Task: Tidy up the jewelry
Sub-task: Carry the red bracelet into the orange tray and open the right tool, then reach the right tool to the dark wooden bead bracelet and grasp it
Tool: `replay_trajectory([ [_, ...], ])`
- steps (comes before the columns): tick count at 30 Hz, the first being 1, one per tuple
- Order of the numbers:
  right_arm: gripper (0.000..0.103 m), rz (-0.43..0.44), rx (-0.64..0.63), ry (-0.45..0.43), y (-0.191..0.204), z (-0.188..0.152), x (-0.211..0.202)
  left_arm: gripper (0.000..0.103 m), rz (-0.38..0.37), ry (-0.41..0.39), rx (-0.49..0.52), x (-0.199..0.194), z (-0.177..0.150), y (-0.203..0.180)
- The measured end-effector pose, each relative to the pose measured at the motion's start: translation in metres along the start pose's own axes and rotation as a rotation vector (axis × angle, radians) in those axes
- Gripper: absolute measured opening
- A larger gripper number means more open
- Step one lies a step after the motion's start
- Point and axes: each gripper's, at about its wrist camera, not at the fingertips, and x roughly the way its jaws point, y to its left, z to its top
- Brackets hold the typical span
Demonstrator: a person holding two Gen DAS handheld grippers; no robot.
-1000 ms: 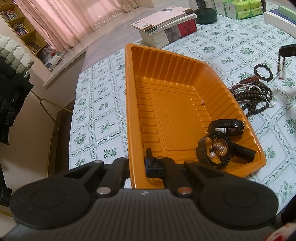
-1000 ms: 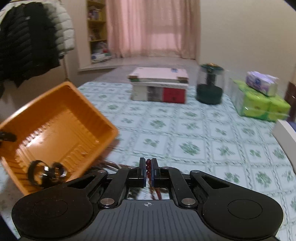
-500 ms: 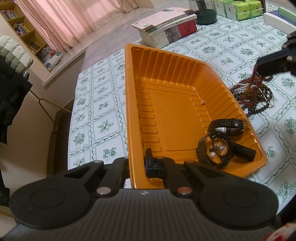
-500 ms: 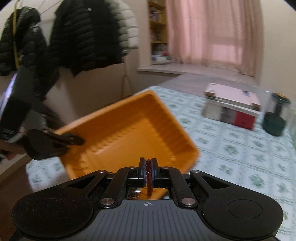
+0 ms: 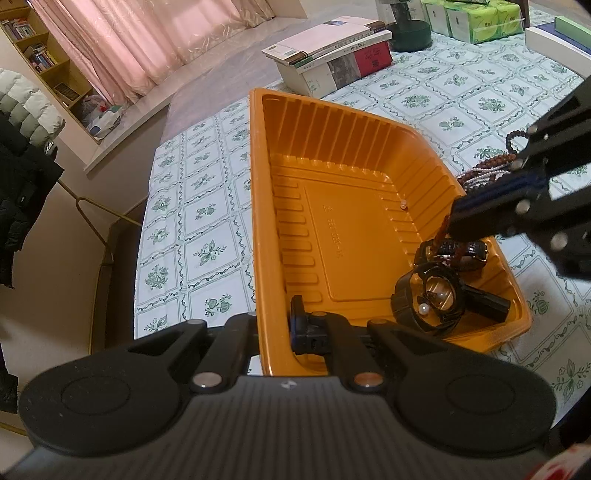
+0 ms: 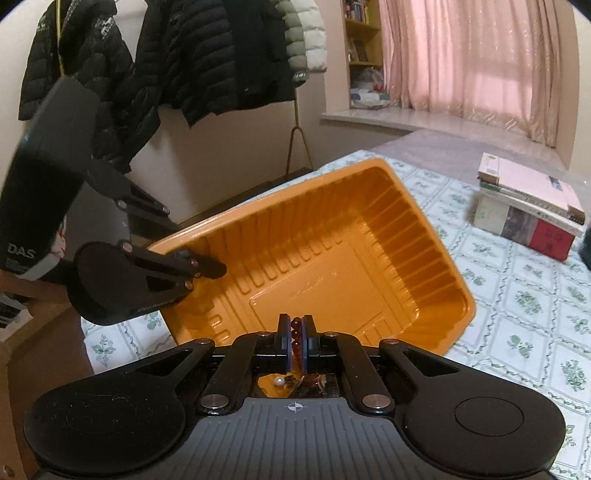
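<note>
An orange plastic tray (image 5: 354, 236) lies on the flowered tablecloth. My left gripper (image 5: 275, 321) is shut on its near rim, one finger inside the wall and one outside; the right wrist view shows that gripper (image 6: 218, 267) at the tray (image 6: 332, 266) edge. My right gripper (image 6: 295, 328) is shut on a string of red-brown beads (image 6: 295, 334). From the left wrist view, it (image 5: 452, 225) hangs over the tray's right end, the bead string (image 5: 439, 242) dangling above two black watches (image 5: 432, 299). More bead strings (image 5: 487, 171) lie piled on the cloth beyond the tray.
A stack of books (image 5: 332, 62), a dark jar (image 5: 410, 33) and green tissue packs (image 5: 476, 22) stand at the table's far side. The table edge runs along the left of the tray, with floor below. Coats (image 6: 184, 55) hang on the wall behind.
My right gripper has carried the red-brown beads from the pile on the cloth leftward to above the watches in the tray. The left gripper and the tray have stayed still.
</note>
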Motion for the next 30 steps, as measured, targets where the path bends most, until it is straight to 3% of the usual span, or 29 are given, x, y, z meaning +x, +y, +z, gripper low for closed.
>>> replay_trajectory([
  [27,0.005,0.043,0.049,0.018,-0.002,-0.005,0.013,0.003,-0.001,-0.001,-0.005,0.001,-0.002,0.001],
  [30,0.010,0.019,0.072,0.004,-0.008,-0.008,0.008,0.003,-0.001,-0.001,-0.007,0.001,-0.002,0.001],
])
